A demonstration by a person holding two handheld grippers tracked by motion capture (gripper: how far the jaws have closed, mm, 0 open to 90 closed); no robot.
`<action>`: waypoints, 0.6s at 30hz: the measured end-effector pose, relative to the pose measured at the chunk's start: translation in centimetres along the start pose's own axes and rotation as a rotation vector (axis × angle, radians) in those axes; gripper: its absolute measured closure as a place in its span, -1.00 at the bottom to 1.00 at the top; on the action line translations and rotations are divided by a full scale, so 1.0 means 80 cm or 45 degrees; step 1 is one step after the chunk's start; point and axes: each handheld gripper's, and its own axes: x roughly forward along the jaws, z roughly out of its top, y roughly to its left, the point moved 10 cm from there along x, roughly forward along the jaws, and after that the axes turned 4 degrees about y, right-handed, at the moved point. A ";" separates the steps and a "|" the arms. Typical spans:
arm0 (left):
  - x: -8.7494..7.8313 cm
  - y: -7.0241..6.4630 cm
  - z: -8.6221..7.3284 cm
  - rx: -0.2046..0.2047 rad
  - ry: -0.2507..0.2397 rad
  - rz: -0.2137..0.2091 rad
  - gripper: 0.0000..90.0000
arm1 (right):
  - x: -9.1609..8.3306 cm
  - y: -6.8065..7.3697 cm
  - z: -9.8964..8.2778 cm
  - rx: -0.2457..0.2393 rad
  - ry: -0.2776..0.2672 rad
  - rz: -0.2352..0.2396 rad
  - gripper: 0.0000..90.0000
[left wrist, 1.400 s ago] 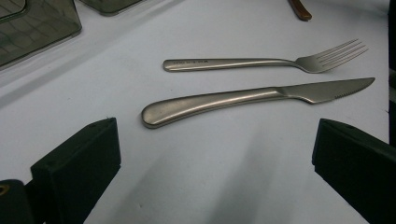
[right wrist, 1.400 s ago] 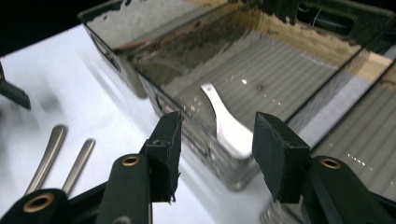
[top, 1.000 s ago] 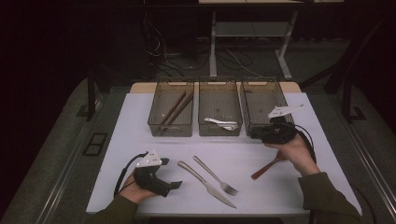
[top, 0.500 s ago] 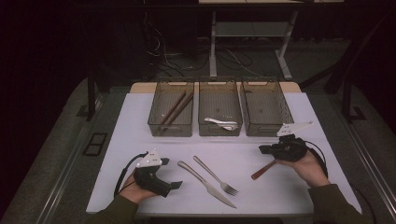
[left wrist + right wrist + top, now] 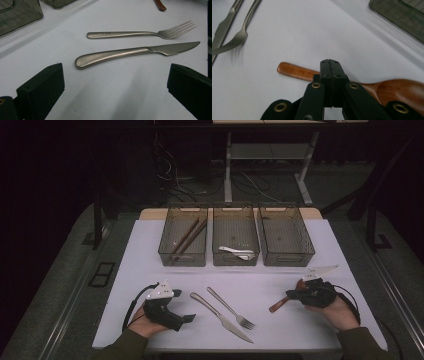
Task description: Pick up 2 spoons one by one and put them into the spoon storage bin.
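A wooden spoon [image 5: 297, 71] lies flat on the white table cover [image 5: 150, 270], its bowl toward the right hand. My right gripper [image 5: 330, 65] hovers just over its neck, jaws pressed together with nothing between them. From above, this right gripper [image 5: 292, 293] sits over the wooden spoon [image 5: 278, 305] at the near right. My left gripper [image 5: 115, 85] rests at the near left with its jaws wide apart and empty. A steel knife [image 5: 120, 53] and a steel fork [image 5: 130, 33] lie just ahead of it. The left gripper [image 5: 187, 318] points at the knife [image 5: 220, 317] and fork [image 5: 230, 307].
Three clear bins stand in a row at the back. The left bin [image 5: 182, 260] holds brown chopsticks [image 5: 187, 237], the middle bin [image 5: 236, 261] a white spoon [image 5: 237, 252], and the right bin [image 5: 287, 260] looks empty. The table's near edge runs close under both hands.
My right hand has drawn back from the right bin toward the near edge and come down over the wooden spoon. The left hand has stayed put.
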 end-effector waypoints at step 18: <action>0.001 0.001 0.000 0.002 0.005 0.000 -1.00 | 0.019 0.006 -0.008 -0.076 0.061 0.010 0.98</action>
